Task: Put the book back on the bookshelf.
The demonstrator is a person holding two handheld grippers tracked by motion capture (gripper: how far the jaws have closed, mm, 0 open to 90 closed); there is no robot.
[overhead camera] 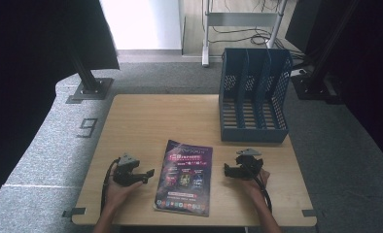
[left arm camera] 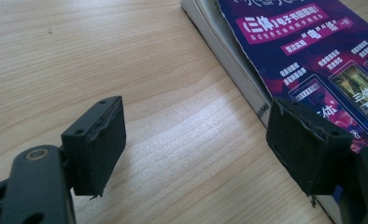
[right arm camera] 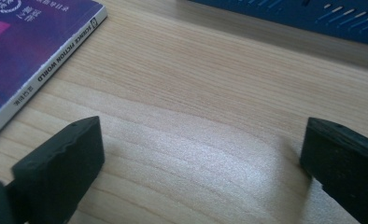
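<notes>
My left gripper point(overhead camera: 148, 173) rests low on the table point(overhead camera: 146, 121), my hand wrapped around its back end, its jaws spread wide with only bare wood between them and pointing toward the magazine point(overhead camera: 184, 177). In the left gripper view one pad sits just beside the magazine's point(left arm camera: 313, 60) page edge, though I cannot tell if it touches. My right gripper point(overhead camera: 227, 170) lies on the other side of the magazine, my hand behind it, jaws also wide apart and empty, aimed at the spine point(right arm camera: 56, 60). Beyond the right gripper stands the blue file rack point(overhead camera: 254, 94), well apart.
</notes>
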